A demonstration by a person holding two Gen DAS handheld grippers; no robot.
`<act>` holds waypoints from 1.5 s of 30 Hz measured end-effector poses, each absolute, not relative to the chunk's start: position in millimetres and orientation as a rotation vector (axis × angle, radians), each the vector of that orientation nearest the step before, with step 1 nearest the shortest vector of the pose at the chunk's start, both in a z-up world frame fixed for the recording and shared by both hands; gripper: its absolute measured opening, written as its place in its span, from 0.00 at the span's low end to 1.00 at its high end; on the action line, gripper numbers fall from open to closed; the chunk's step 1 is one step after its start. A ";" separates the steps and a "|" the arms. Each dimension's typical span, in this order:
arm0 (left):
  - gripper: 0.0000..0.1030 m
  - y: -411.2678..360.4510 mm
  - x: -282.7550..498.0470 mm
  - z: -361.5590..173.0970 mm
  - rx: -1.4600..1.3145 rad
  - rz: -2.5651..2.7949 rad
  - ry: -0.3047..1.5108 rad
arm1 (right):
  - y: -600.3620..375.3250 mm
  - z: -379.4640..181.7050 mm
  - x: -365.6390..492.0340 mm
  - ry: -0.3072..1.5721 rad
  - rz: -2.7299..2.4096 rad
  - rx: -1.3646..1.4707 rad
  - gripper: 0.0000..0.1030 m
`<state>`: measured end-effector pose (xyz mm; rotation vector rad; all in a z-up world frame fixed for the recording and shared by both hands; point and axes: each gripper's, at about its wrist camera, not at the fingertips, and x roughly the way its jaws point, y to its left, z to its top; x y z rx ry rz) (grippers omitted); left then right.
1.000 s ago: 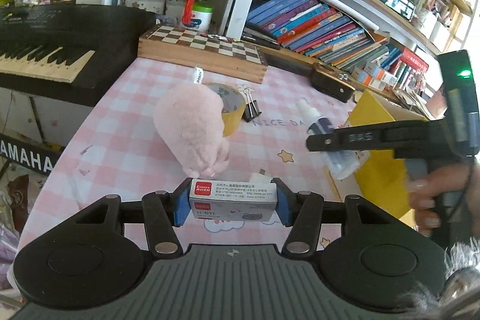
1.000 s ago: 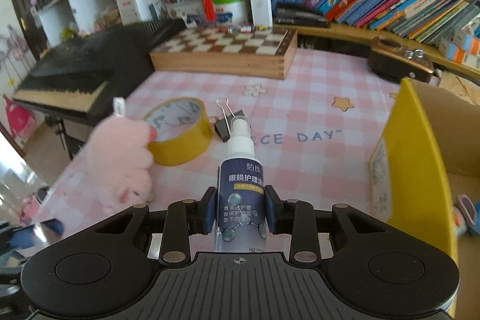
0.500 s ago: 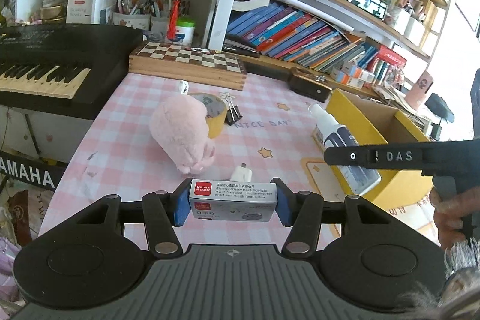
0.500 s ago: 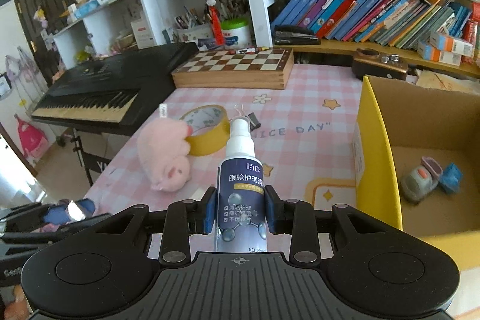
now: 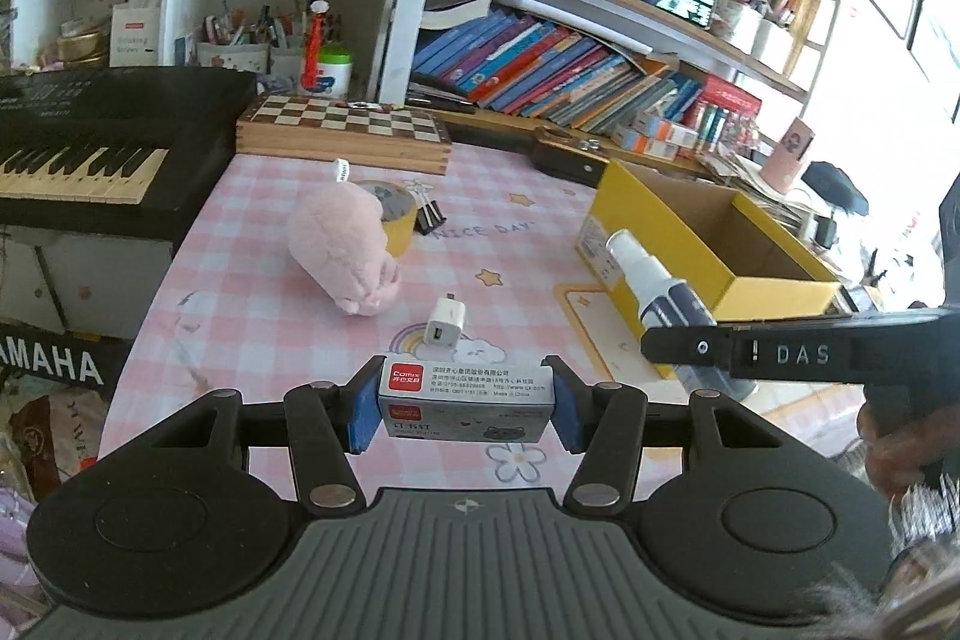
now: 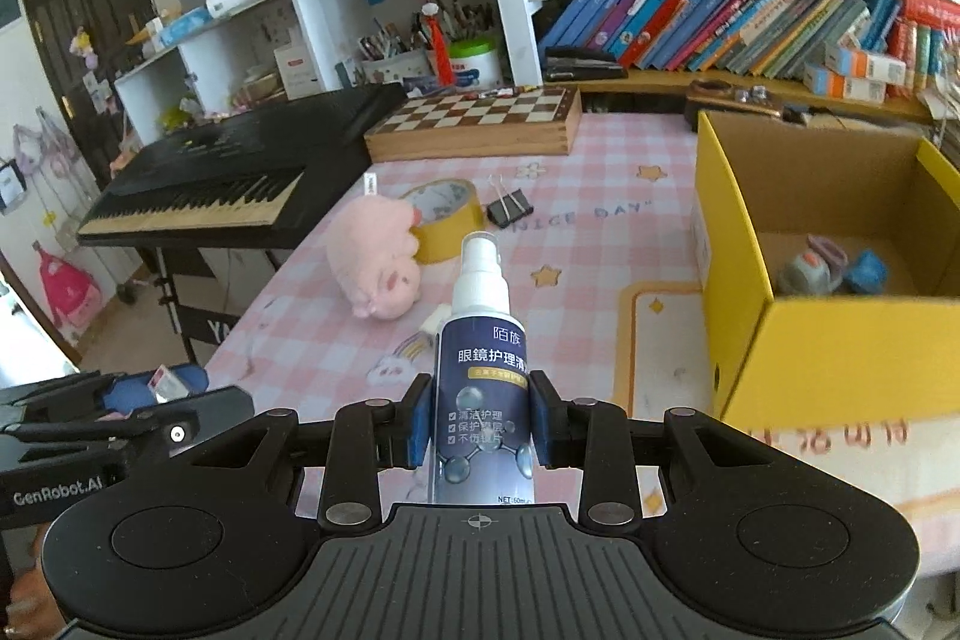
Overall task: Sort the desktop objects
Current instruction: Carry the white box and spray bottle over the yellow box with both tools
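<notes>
My left gripper (image 5: 465,409) is shut on a small staple box (image 5: 465,403) and holds it above the near edge of the pink checked table (image 5: 516,232). My right gripper (image 6: 480,430) is shut on a dark blue spray bottle (image 6: 480,370), also seen in the left wrist view (image 5: 660,292). The yellow cardboard box (image 6: 840,340) stands to the right with two small toys (image 6: 831,271) inside. A pink plush pig (image 5: 348,256), a roll of yellow tape (image 5: 390,214), a black binder clip (image 5: 429,217) and a white charger plug (image 5: 443,328) lie on the table.
A wooden chessboard box (image 5: 348,130) sits at the table's back edge. A black keyboard (image 5: 90,142) stands to the left. Bookshelves (image 5: 570,58) run behind. A dark wooden item (image 5: 564,154) lies at the back right by the box.
Both grippers have risen and pulled back from the table, each keeping its object. The yellow box interior has come into view on the right.
</notes>
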<state>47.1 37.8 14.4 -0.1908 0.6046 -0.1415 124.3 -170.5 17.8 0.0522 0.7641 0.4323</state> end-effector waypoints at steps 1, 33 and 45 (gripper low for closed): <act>0.50 37.5 44.4 14.6 -0.188 -0.149 0.605 | -171.0 17.3 119.4 0.766 0.427 0.057 0.31; 0.50 -23.8 24.6 0.8 -0.082 -0.482 0.669 | -222.5 -5.8 24.6 0.822 0.168 0.193 0.31; 0.50 -65.1 39.2 0.9 -0.040 -0.585 0.676 | -257.2 -7.3 19.9 0.826 0.077 0.234 0.31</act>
